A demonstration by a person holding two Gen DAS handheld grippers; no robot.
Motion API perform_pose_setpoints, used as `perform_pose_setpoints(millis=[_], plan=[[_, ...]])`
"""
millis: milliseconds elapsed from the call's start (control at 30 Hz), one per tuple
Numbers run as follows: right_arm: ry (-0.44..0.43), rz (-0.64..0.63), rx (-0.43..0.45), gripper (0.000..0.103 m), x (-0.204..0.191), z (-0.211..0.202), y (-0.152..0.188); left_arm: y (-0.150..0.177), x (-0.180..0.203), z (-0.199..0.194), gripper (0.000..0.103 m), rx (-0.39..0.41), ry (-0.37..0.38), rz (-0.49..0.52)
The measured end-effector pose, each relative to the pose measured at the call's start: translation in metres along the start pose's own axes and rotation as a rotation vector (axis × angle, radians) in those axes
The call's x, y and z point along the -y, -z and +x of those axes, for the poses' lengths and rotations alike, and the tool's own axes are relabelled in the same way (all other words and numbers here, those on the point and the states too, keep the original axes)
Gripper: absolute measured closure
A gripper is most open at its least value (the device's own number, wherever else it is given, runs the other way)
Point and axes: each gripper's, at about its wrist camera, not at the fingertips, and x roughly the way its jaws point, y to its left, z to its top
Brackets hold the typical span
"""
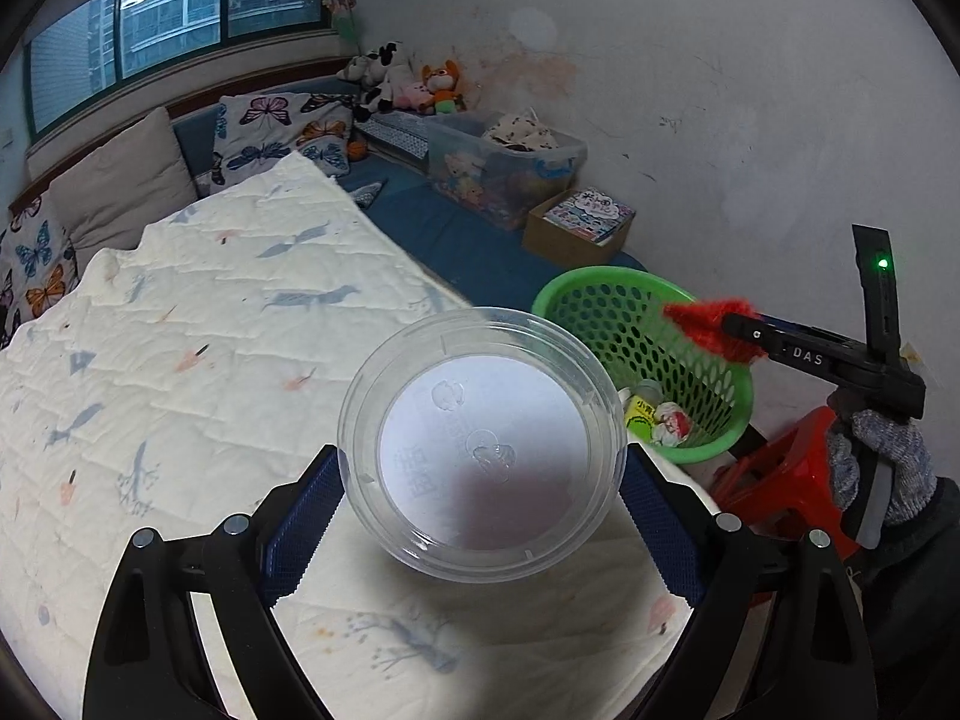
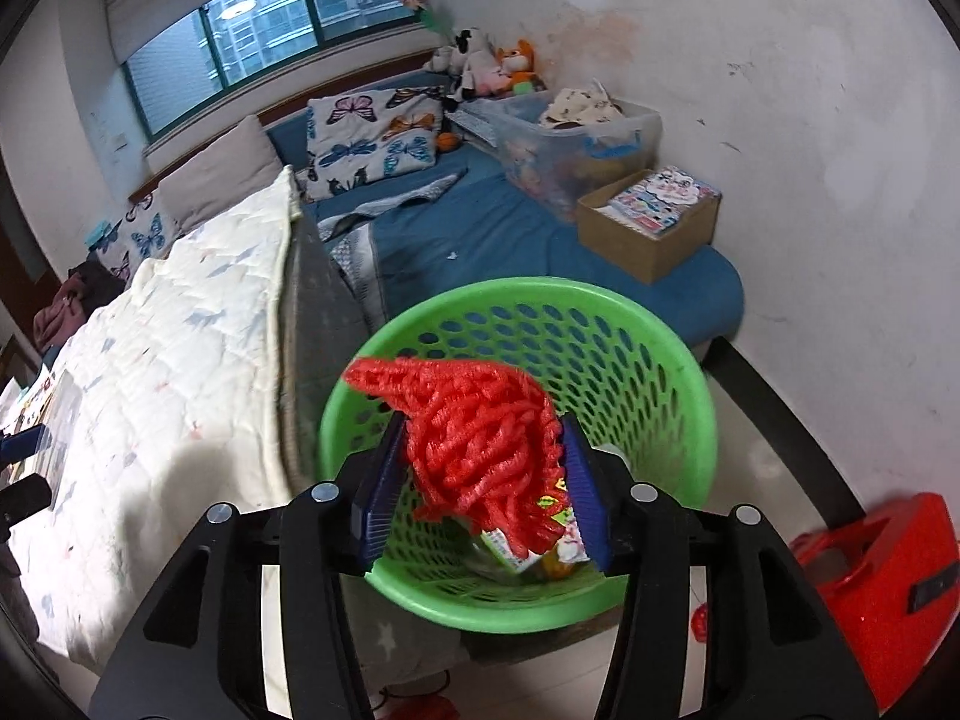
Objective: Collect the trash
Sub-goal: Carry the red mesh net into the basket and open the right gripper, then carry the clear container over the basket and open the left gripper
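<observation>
My left gripper (image 1: 480,468) is shut on a clear plastic cup (image 1: 480,444) and holds it above the white quilt, its open mouth toward the camera. My right gripper (image 2: 480,450) is shut on a red foam net (image 2: 480,438) and holds it over the green perforated basket (image 2: 648,324). In the left wrist view the right gripper (image 1: 729,330) carries the red net (image 1: 708,324) above the basket (image 1: 576,294). Wrappers and a small bottle (image 1: 651,414) lie in the basket.
A white quilt (image 1: 180,360) covers the bed. A blue mattress (image 2: 480,228) holds a clear storage bin (image 2: 576,138) and a cardboard box (image 2: 648,234). A red stool (image 2: 888,576) stands right of the basket. The wall is close on the right.
</observation>
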Motion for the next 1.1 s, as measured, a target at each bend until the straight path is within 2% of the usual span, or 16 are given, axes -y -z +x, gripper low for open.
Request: perform_pose_setpoints(millis=[167, 433, 1100], plan=[[0.007, 0.02, 0.009, 0.041, 0.009, -0.002, 0.001, -0.009, 0.017, 0.009, 0.015, -0.006, 0.013, 0.032], [-0.001, 0.048, 0.032, 0.038, 0.025, -0.016, 0.003, -0.027, 0.042, 0.036, 0.015, -0.042, 0.044, 0.056], [0.009, 0.079, 0.087, 0.034, 0.053, -0.046, 0.017, -0.049, 0.115, 0.124, 0.015, -0.16, 0.082, 0.149]])
